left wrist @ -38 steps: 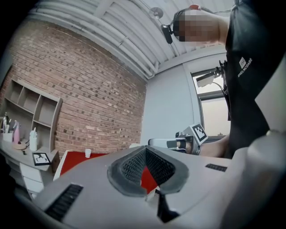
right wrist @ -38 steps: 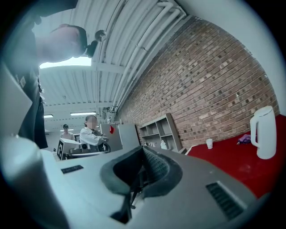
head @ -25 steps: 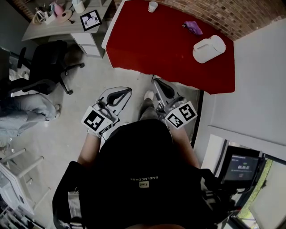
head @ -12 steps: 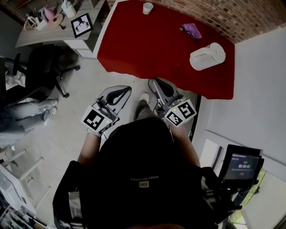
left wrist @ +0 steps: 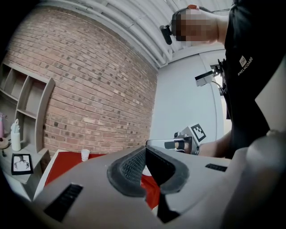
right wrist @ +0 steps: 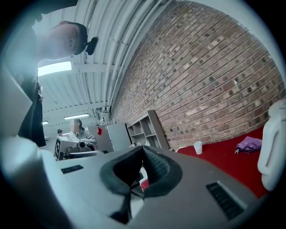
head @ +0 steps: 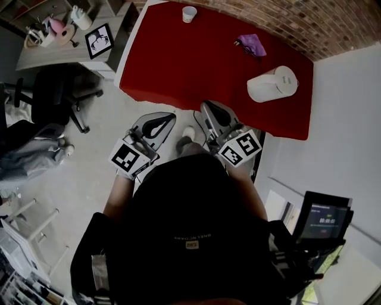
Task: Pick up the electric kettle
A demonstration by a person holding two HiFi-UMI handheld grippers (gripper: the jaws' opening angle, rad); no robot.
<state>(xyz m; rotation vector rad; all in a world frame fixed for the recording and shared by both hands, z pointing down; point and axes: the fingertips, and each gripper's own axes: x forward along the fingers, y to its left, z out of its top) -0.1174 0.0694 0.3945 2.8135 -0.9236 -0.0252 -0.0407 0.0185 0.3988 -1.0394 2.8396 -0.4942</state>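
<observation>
The white electric kettle (head: 272, 84) lies on the red table (head: 196, 65) near its right front corner; its side shows at the right edge of the right gripper view (right wrist: 273, 143). Both grippers are held level in front of the table's near edge, short of the kettle. In the head view my left gripper (head: 171, 119) is over the floor, with its jaws together and nothing in them. My right gripper (head: 206, 107) reaches the table edge, left of the kettle, also shut and empty. In their own views, the left gripper's (left wrist: 145, 150) and the right gripper's (right wrist: 143, 150) fingertips meet.
A paper cup (head: 189, 13) and a purple cloth (head: 250, 43) lie at the table's far side. A desk with a marker card (head: 98, 40) and an office chair (head: 56, 95) stand left. A seated person (head: 27, 158) is at the far left, a screen (head: 324, 220) at the right.
The table and kettle have come nearer and shifted down-left in the head view as I walk forward. Both grippers, still shut, now reach the table's near edge.
</observation>
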